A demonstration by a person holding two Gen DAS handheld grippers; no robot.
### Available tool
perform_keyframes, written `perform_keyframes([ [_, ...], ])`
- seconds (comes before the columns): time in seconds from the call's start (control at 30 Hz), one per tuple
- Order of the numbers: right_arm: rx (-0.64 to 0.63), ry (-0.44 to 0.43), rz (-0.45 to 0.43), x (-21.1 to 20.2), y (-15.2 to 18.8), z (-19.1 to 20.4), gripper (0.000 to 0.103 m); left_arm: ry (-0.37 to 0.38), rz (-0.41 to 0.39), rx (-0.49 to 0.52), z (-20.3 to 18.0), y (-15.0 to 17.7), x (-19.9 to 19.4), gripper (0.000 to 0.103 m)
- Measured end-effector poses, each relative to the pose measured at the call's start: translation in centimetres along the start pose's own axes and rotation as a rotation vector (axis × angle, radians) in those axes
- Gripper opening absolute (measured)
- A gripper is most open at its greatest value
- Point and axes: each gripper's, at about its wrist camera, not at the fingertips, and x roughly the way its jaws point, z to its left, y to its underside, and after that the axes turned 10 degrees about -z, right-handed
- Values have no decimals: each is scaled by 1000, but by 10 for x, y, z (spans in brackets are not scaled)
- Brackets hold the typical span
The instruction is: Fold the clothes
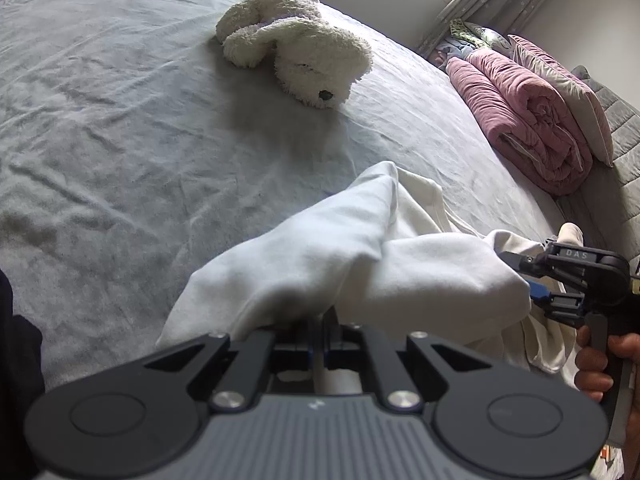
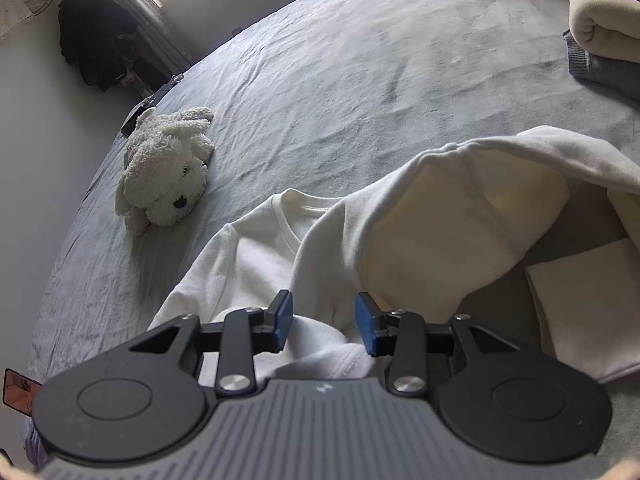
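Observation:
A white sweatshirt (image 1: pixel 360 256) lies bunched on the grey bed sheet (image 1: pixel 120 140). My left gripper (image 1: pixel 319 332) is shut on a fold of it and holds the cloth lifted in front of the camera. My right gripper (image 2: pixel 323 326) is open, its blue pads (image 2: pixel 285 316) on either side of a hem of the sweatshirt (image 2: pixel 256 256), with cloth between the jaws. Its neckline faces the plush dog. The right gripper also shows in the left wrist view (image 1: pixel 532 280), at the garment's right edge, held by a hand.
A white plush dog (image 1: pixel 296 44) lies further up the bed; it also shows in the right wrist view (image 2: pixel 164 168). A rolled pink quilt (image 1: pixel 528 120) and pillow lie at the right edge. A cream blanket on grey cloth (image 2: pixel 604 24) sits at the far right. Dark clothes (image 2: pixel 96 40) hang by the window.

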Motion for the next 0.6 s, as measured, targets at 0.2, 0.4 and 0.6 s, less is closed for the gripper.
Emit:
perform_keyframes([
  [0.2,102,-34,47,-14,14,-17,41,-5,13,2,-1,3,0,4],
  [0.4,201,-73,97,-26,29,-33,39,-9,19,23,-5,3,-1,4],
  [0.6,226,-117,82,-44,44,-34,17,-3,21,41,-9,5,-5,4],
])
